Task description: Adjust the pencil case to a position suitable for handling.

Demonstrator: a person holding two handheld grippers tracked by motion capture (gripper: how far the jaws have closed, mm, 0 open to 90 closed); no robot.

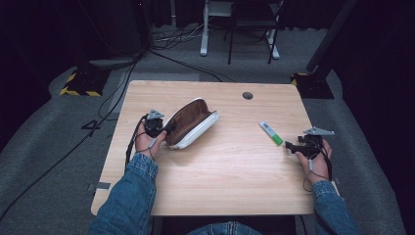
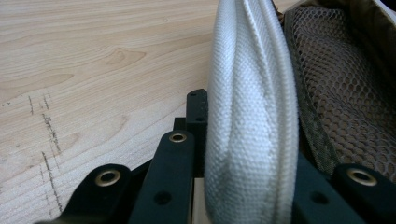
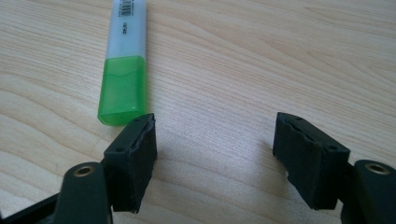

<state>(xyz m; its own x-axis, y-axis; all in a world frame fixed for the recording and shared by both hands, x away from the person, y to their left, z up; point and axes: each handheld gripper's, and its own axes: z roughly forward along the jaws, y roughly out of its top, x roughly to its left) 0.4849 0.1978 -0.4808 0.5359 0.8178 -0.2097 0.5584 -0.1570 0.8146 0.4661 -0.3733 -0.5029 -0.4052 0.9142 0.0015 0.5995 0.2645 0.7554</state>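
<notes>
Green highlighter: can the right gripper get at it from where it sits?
Probably yes. The right gripper is open, low over the table, with the highlighter lying bare just ahead of one jaw tip, off to that side rather than between the jaws. Nothing lies between; a small sideways shift should line it up.

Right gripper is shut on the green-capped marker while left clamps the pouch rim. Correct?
Not quite. The right gripper is open, with the marker lying on the table just beyond one jaw, as the right gripper view shows. The left gripper does clamp the pouch rim.
</notes>
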